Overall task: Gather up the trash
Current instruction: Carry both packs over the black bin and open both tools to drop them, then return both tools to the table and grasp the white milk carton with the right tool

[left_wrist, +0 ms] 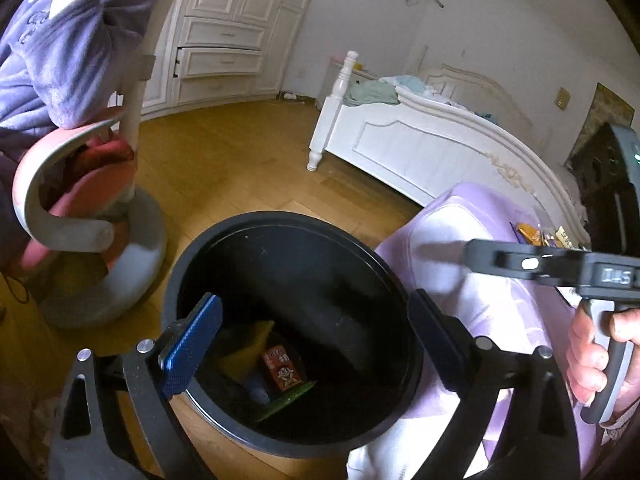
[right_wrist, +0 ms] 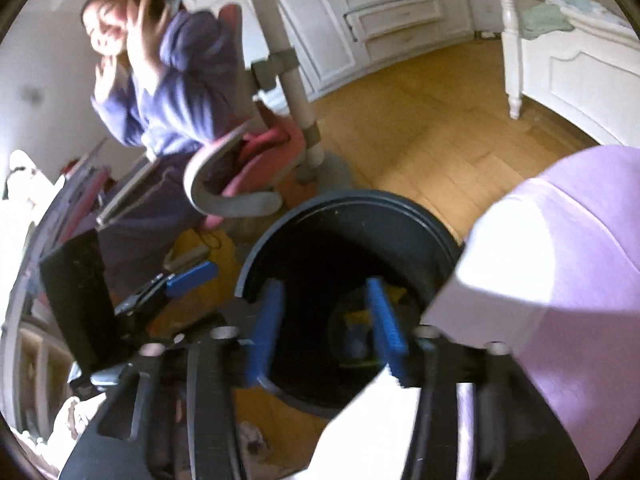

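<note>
Two handheld grippers are held over a black trash bin (left_wrist: pixel 288 240) that stands on a wooden floor (left_wrist: pixel 240 168), close against a lilac-covered surface (left_wrist: pixel 480 288). The left gripper (left_wrist: pixel 316 348) is poised above the bin's open mouth, its blue-padded jaws spread wide with nothing between them. The right gripper (right_wrist: pixel 326 328) is also aimed into the bin, its jaws likewise parted and empty; in the left wrist view its body and the hand (left_wrist: pixel 596 356) on its handle are seen at the right edge.

Trash already lies at the bottom of the bin: a red printed packet (left_wrist: pixel 282 368), a yellow wrapper (left_wrist: pixel 250 344) beside it and a green wrapper (left_wrist: pixel 288 398) just below, with a bluish item among them that cannot be made out. More small packets (left_wrist: pixel 540 234) are seen at the far edge of the lilac cover, well apart from the bin.

Behind the bin, a person in a purple top (right_wrist: pixel 172 80) is seated on a pink and grey chair (right_wrist: pixel 244 176), hands raised to the face. A white bed frame (left_wrist: pixel 400 136) is visible at the far side of the floor, and white built-in drawers (left_wrist: pixel 220 56) line the wall. The right wrist view is blurred.
</note>
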Available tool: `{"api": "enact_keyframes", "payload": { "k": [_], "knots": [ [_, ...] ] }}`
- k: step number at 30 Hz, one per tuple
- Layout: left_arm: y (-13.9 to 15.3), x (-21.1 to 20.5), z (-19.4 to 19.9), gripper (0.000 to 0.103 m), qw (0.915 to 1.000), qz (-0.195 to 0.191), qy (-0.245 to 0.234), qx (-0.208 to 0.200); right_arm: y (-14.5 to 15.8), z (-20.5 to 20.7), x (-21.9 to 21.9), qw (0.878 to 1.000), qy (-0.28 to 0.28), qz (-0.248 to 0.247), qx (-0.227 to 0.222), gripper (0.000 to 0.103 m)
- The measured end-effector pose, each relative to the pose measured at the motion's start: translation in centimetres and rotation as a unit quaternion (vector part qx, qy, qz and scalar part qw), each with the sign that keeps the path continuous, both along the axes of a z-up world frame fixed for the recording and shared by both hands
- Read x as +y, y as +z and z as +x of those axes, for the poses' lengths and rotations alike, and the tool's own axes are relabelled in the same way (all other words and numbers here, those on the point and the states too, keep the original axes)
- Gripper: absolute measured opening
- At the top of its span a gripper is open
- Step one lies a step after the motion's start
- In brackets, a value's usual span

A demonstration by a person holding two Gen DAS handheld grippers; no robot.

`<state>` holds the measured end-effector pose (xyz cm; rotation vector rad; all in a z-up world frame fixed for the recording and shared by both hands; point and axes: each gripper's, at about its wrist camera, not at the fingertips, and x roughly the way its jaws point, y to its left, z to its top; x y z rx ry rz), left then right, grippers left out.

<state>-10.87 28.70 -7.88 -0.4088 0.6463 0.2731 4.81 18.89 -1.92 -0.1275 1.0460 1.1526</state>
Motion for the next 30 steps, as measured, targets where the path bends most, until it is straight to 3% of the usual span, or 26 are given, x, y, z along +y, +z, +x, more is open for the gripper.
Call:
{"api": "enact_keyframes", "payload": {
  "k": [2,10,16,22,25,30],
  "knots": [
    [0.3,-0.5,0.0,0.093,1.0,-0.005,-0.006,-0.001,0.5,-0.1,-1.5,1.0,-0.008,0.011,0.003,0.071],
    [2.4,-6.0,1.8,0.093,0.9971,-0.005,-0.075,-0.013,3.0,-0.5,-10.0,0.997,-0.055,0.059,-0.008,0.072],
    [5.4,-13.5,4.5,0.093,0.9854,0.009,-0.168,-0.029,4.7,-0.5,-18.4,0.989,-0.115,0.074,-0.054,0.072],
    [6.6,-19.6,8.4,0.093,0.9711,0.017,-0.237,-0.025,4.4,0.9,-29.3,0.97,-0.219,0.087,-0.068,0.076],
    [6.5,-21.6,10.7,0.093,0.9657,0.017,-0.259,-0.019,3.5,2.4,-34.6,0.954,-0.28,0.085,-0.064,0.076],
    [6.0,-23.3,14.6,0.093,0.9605,0.006,-0.278,-0.007,2.0,5.1,-39.5,0.934,-0.344,0.073,-0.068,0.076]
  ]
}}
